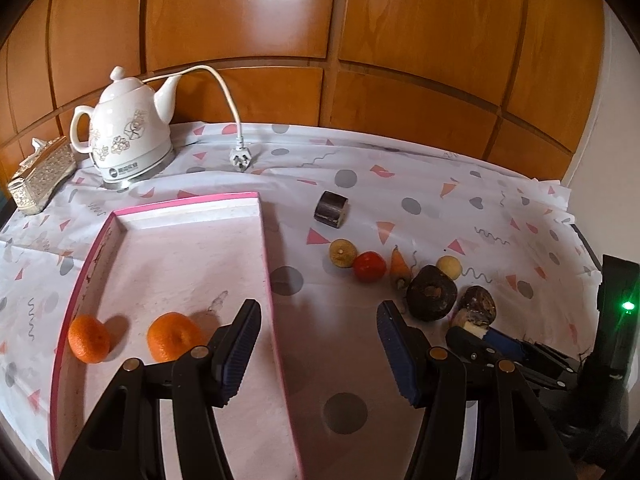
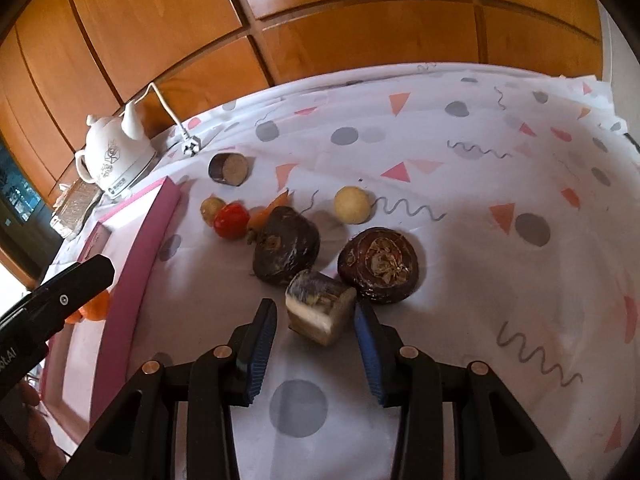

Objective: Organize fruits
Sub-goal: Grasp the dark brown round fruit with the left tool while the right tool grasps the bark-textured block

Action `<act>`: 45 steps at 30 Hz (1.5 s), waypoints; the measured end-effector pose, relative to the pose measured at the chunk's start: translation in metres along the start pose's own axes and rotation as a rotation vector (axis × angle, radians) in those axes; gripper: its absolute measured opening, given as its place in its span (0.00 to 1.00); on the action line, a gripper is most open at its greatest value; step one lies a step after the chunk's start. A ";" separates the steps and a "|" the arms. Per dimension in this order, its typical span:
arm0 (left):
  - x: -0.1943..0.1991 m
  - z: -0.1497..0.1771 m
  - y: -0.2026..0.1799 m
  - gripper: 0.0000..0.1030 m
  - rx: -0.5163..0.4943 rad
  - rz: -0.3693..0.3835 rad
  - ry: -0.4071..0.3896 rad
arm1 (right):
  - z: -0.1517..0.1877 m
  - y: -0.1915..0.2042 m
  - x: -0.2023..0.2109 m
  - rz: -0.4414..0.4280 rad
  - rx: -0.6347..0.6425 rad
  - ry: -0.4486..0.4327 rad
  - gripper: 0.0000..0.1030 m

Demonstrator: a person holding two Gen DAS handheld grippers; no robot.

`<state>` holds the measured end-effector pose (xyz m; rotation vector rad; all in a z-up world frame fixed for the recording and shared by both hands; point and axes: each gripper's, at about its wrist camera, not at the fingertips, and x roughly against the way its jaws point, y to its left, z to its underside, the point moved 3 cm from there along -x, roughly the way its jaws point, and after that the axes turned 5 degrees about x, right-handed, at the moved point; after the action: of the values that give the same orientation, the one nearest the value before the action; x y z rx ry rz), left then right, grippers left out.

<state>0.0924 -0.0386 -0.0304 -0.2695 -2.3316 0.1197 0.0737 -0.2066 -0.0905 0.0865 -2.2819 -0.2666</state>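
Two oranges (image 1: pixel 89 338) (image 1: pixel 174 337) lie in the pink-rimmed tray (image 1: pixel 192 248). My left gripper (image 1: pixel 318 322) is open and empty, over the tray's right rim. My right gripper (image 2: pixel 315 318) is open, its fingers on either side of a pale cut chunk (image 2: pixel 318 307) on the cloth, not closed on it. Beyond it lie two dark brown round fruits (image 2: pixel 286 245) (image 2: pixel 378 266), a pale ball (image 2: pixel 352 205), a red tomato (image 2: pixel 231 221), a small carrot (image 2: pixel 266 212), a yellowish round piece (image 2: pixel 211 208) and a dark cut cylinder (image 2: pixel 229 169).
A white kettle (image 1: pixel 128 140) with its cord and plug (image 1: pixel 240 158) stands at the back left beside a gold tissue box (image 1: pixel 40 176). Wooden panels (image 1: pixel 320 40) back the table. The patterned cloth (image 2: pixel 480 280) spreads to the right of the fruits.
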 end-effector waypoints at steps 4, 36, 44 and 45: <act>-0.006 -0.001 -0.010 0.59 -0.016 0.038 0.019 | 0.001 -0.002 0.002 -0.002 0.019 -0.011 0.29; -0.096 0.001 -0.080 0.59 0.050 0.179 0.216 | 0.019 -0.014 0.018 0.045 0.121 -0.070 0.29; -0.084 0.009 -0.079 0.47 0.029 0.218 0.179 | 0.018 -0.013 0.016 0.052 0.129 -0.080 0.29; -0.079 0.011 -0.077 0.47 0.027 0.219 0.172 | 0.018 -0.013 0.016 0.052 0.129 -0.082 0.29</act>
<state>0.1264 -0.1317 -0.0806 -0.5020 -2.1231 0.2270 0.0498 -0.2188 -0.0930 0.0844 -2.3777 -0.0971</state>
